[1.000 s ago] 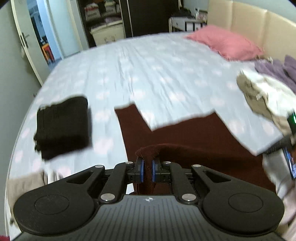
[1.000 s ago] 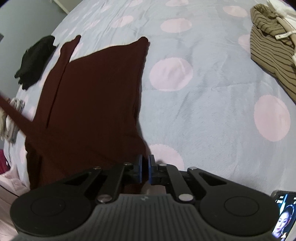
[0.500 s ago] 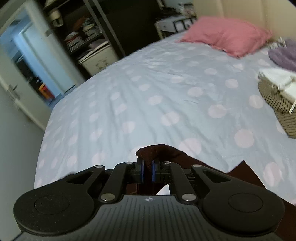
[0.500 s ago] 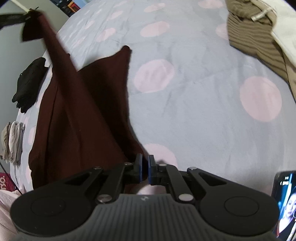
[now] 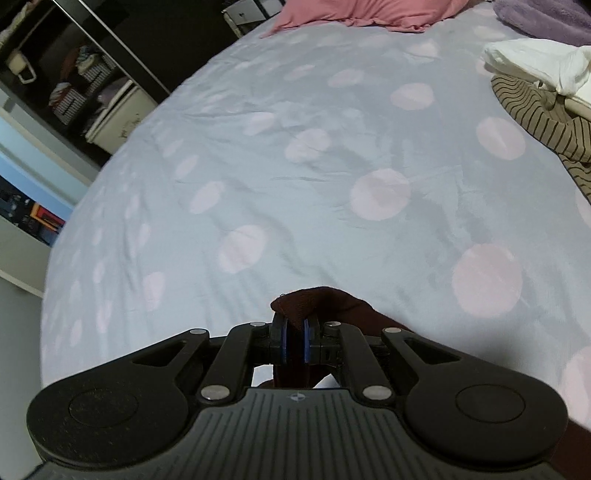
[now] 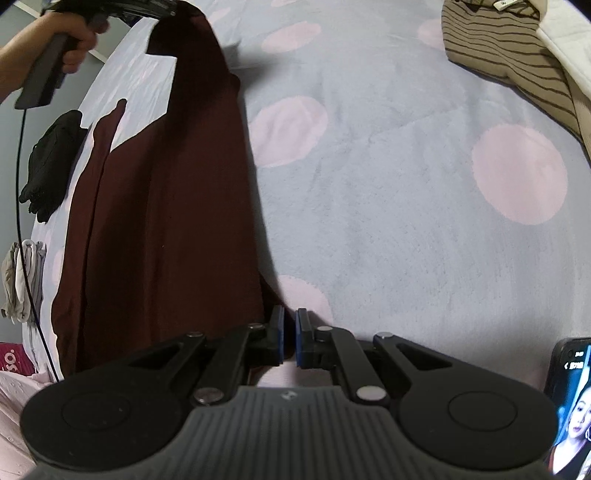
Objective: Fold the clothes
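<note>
- A second ago the left hand-held gripper (image 5: 293, 334) had its pinch of the maroon garment (image 6: 166, 229) low over the spread cloth, with the folded black garment (image 6: 48, 166) in its view. Now it looks out over bare polka-dot bed (image 5: 332, 184), towards the pink pillow (image 5: 362, 14).
- In the right wrist view the change is plainer: the left hand (image 6: 70, 40) now holds its hand-held gripper high at the far end of the maroon garment, so the lifted edge hangs from it as a steep sheet. A second ago that side lay flat.
- The right hand-held gripper (image 6: 290, 341) has barely shifted. Its jaws are closed at the garment's near corner; the cloth runs in beneath them, but I cannot tell whether the pads really pinch it.
- The left hand-held gripper is closed on a bunched hem of the maroon garment, which pokes out between the blue pads.
- My reading: one side is being carried over the rest, the first lengthwise fold, and it has not been laid down.
- The maroon garment is dark, soft and limp. It lies on the bed between the folded black garment and open sheet, well apart from the striped garment (image 6: 498, 48). A narrow strip, probably a sleeve, lies along the side nearer the black garment.
</note>
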### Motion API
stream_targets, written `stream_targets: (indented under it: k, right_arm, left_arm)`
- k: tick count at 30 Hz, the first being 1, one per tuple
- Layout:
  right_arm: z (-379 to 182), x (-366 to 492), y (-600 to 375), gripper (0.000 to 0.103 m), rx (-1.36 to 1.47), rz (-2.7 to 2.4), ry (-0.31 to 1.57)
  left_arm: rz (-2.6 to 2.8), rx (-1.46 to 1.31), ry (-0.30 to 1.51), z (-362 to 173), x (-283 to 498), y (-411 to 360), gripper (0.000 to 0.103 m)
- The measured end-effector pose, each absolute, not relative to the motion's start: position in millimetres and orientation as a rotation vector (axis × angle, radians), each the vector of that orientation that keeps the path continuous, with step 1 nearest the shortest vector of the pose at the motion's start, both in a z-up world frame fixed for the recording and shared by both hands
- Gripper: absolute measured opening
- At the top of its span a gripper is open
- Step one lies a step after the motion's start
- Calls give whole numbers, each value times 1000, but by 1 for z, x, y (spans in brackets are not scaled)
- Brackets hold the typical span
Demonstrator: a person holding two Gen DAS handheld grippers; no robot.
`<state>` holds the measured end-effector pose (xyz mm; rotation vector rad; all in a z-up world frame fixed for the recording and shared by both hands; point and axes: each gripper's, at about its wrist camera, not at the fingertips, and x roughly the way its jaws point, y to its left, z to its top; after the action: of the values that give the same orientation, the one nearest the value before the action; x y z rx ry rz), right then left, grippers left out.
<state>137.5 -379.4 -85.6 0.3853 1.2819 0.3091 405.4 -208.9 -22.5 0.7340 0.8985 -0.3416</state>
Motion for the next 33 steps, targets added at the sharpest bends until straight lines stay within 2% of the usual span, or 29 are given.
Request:
stream_targets:
  k: [3, 6, 9, 10, 11, 13, 14, 24, 33]
  right_arm:
    - [-85, 139, -378, 7, 377, 311, 1284]
    - [-85, 139, -376, 7, 367, 311, 1282]
    - [-86, 138, -379, 7, 385, 303, 1281]
    - [-86, 138, -379, 7, 393, 300, 1280]
    - [-86, 137, -380, 7, 401, 296, 1279]
    - [-83, 135, -381, 9, 391, 278, 1267]
    - [-80, 134, -381, 13, 376, 265, 1258]
    - [-40, 95, -351, 14, 246, 383, 1143]
    - [-72, 65, -294, 14, 70, 509, 1268]
  left_arm:
    - [-362, 750, 925, -36, 408, -214, 10]
    - [-377, 764, 946, -42, 404, -213, 19]
    - [-383, 767, 936, -37, 395, -209, 35]
    - [-388, 761, 935, -34, 390, -206, 43]
    - [-394, 755, 934, -30, 385, -203, 45]
    - [-415, 753, 937, -22, 374, -197, 46]
    - [-422, 753, 941, -18, 368, -194, 46]
    - [-473, 638, 967, 15, 267, -140, 47]
    - [-407, 534, 1005, 20, 179, -55, 47]
